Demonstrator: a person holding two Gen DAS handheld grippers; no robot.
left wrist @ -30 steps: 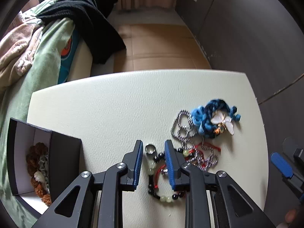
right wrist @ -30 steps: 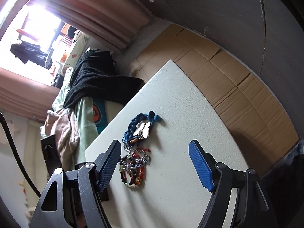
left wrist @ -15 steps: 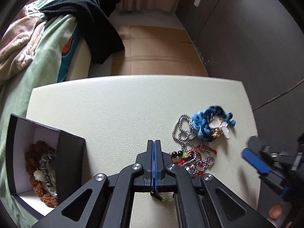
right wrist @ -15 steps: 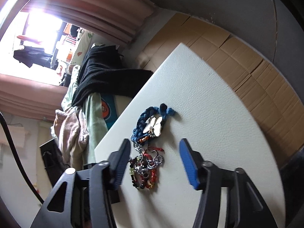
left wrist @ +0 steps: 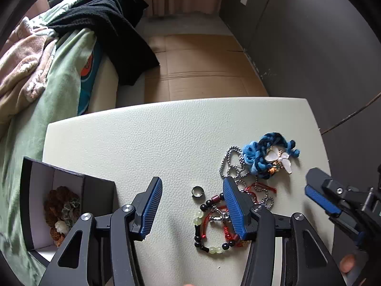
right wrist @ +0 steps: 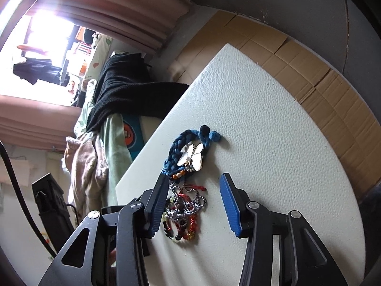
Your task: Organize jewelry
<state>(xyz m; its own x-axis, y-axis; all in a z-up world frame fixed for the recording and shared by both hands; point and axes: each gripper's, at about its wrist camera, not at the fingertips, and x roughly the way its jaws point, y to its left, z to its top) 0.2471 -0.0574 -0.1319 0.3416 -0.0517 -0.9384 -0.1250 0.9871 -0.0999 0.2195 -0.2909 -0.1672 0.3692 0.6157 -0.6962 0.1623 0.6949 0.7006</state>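
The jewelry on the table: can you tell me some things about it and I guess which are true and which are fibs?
1. The silver ring lies on the white table. True.
2. The left gripper is squeezing the bead bracelet. False: its jaws stand open with nothing pinched.
3. The black box already has jewelry inside. True.
4. The blue braided cord sits in the box. False: it lies on the table, beside the ball chain.
5. The right gripper is shut tight. False: its jaws stand open.

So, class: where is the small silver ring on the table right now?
In the left wrist view, the ring lies on the white table, just above the beaded bracelet and left of the ball chain.
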